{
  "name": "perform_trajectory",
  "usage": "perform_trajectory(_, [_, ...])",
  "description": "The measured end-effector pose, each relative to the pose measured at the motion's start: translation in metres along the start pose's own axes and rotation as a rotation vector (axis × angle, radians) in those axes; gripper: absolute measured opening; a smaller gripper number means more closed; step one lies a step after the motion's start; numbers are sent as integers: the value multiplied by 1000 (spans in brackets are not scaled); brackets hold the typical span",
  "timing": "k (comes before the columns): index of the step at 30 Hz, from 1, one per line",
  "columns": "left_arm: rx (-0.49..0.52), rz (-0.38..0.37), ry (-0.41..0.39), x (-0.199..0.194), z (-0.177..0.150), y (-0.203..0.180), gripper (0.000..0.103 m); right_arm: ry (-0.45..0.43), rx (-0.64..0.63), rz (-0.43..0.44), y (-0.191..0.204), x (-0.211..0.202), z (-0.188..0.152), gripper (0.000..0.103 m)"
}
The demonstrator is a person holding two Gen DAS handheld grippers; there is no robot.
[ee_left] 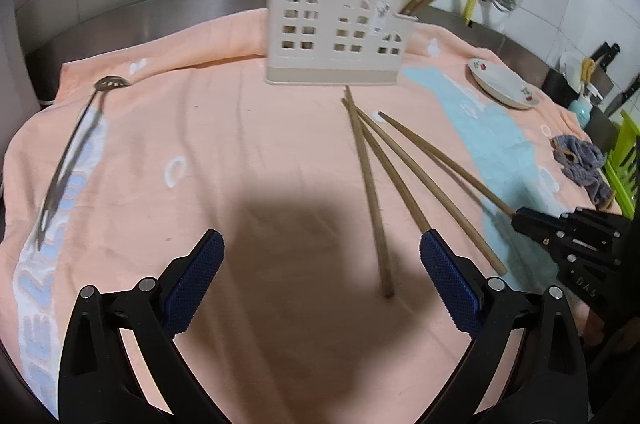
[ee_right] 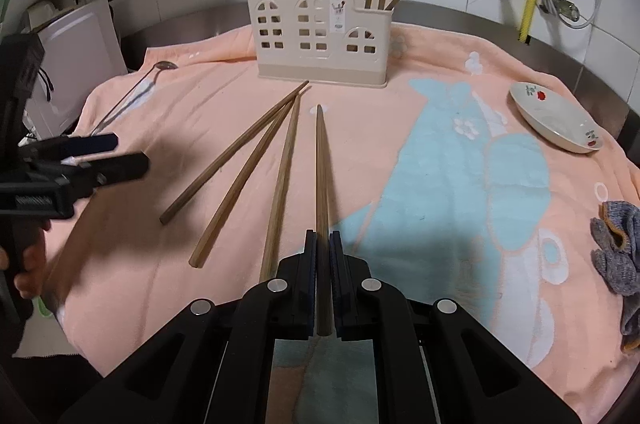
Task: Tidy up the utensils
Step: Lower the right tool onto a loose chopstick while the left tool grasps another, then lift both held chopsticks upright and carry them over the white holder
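Note:
A beige utensil holder (ee_right: 320, 36) with window cut-outs stands at the back of the towel and holds several chopsticks; it also shows in the left wrist view (ee_left: 336, 32). My right gripper (ee_right: 323, 244) is shut on one wooden chopstick (ee_right: 321, 168) that points toward the holder. Three loose chopsticks (ee_right: 244, 164) lie on the towel to its left, also in the left wrist view (ee_left: 372, 192). My left gripper (ee_left: 320, 264) is open and empty above the towel. It shows at the left of the right wrist view (ee_right: 120, 152). A metal spoon (ee_left: 68, 152) lies at the far left.
A peach and blue towel (ee_right: 440, 184) covers the steel counter. A small dish (ee_right: 556, 120) sits at the right, a grey cloth (ee_right: 620, 248) near the right edge. A white board (ee_right: 76, 64) leans at the left. Pipes and a tiled wall stand behind.

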State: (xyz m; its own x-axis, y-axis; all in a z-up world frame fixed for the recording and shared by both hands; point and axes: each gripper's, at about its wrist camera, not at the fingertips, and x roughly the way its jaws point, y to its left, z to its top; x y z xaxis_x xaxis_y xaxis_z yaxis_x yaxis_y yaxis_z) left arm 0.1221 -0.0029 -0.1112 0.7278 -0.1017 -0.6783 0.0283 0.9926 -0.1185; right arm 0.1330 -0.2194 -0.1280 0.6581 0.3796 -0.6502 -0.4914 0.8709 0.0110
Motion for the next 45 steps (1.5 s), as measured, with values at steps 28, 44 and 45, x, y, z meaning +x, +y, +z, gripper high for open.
perform_trajectory(28, [74,-54,101,48,2,-34,13,-59,31,16,-13,-19,4,6])
perform_trajectory(44, [85,-36,-39,-1,42,-21,5,-138,-3,43,-9,-48,48,6])
perform_trajectory(45, [91,-37,-56,-6,47,-20,5,-145,-8,44,-9,-50,53,6])
